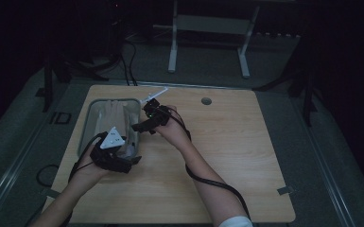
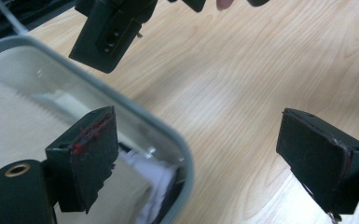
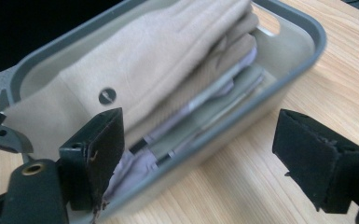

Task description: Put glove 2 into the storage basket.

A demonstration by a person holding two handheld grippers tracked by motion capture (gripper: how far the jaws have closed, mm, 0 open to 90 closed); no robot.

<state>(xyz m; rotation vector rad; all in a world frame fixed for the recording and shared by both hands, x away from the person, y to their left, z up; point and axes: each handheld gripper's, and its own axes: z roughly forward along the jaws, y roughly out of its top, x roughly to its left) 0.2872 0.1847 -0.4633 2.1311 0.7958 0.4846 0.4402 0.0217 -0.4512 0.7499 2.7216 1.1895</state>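
Standing wide apart with nothing between them, the jaws of the left gripper hung over the near right corner of the grey bin, one jaw above the folded contents and the other out over the wooden table. The right gripper was likewise spread wide and empty, poised just past the bin's right rim near its middle, its jaws pointed toward the bin; in the left gripper view its dark body loomed above the rim. Inside the bin, seen best from the right gripper view, lay a beige glove folded flat on top, its fingers reaching toward the far end wall, with pale lavender cloth and grey-green folded pieces tucked beneath it along the wall nearest the right gripper. Everything appeared to sit fully inside the rim, nothing draped over it. Beyond the bin's far right corner a thin white stick-like item rested on the table, too small to identify. By my reading, the packing of the soft goods into the bin looked essentially finished: both grippers were clear of the load and the pile seemed settled. What might remain, if anything, would be pressing the stack lower or dealing with the white item, though the pictures could not confirm either.
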